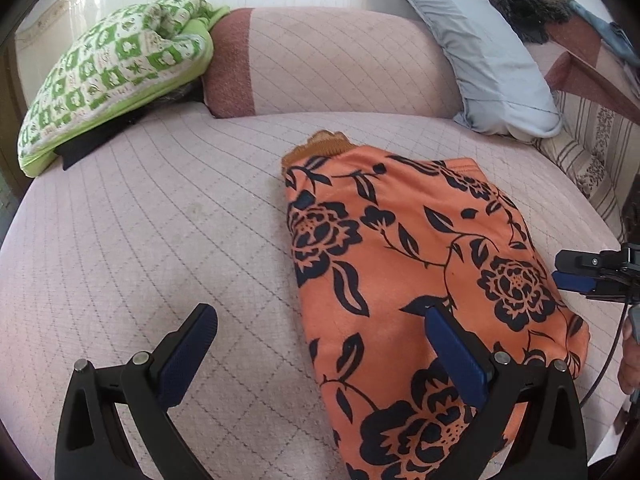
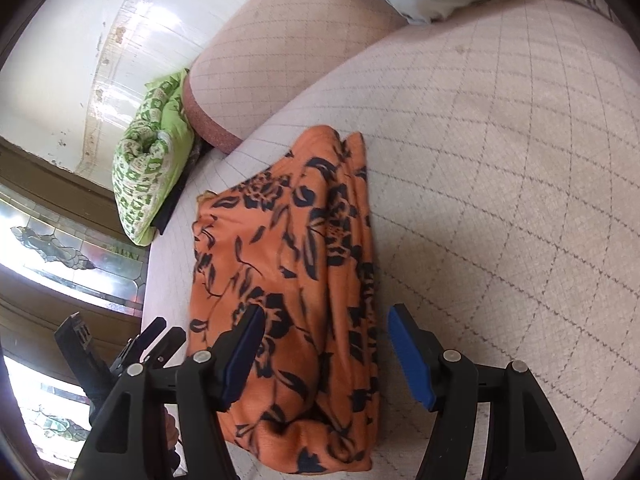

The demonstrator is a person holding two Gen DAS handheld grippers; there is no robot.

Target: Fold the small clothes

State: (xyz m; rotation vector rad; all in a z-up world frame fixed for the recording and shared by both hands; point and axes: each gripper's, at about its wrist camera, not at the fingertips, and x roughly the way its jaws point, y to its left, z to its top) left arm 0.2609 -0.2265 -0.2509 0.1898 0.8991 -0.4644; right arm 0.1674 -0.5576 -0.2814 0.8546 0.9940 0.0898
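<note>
since the orange floral garment (image 1: 420, 272) already lies as a narrow folded bundle on the quilted pink bed (image 1: 160, 220), a little toward the bed's right side in the left wrist view and well short of the pillows at the head edge, the step in hand looks like one more fold or a final tidy. to do it well, each claw should probably take a near corner of the bundle, pinching all the layers together, then carry that end evenly over toward the far end with the brown knit band (image 1: 320, 146), keeping the long edges in line so the loose ripples on one side do not spread. the left claw (image 1: 320, 340) stands wide and holds nothing; one pad hovers over the cloth, the other over bare bed. the right claw (image 2: 324, 344) is also well apart and empty, straddling the bundle's rumpled edge, though i cannot tell if its pads brush the fabric.
</note>
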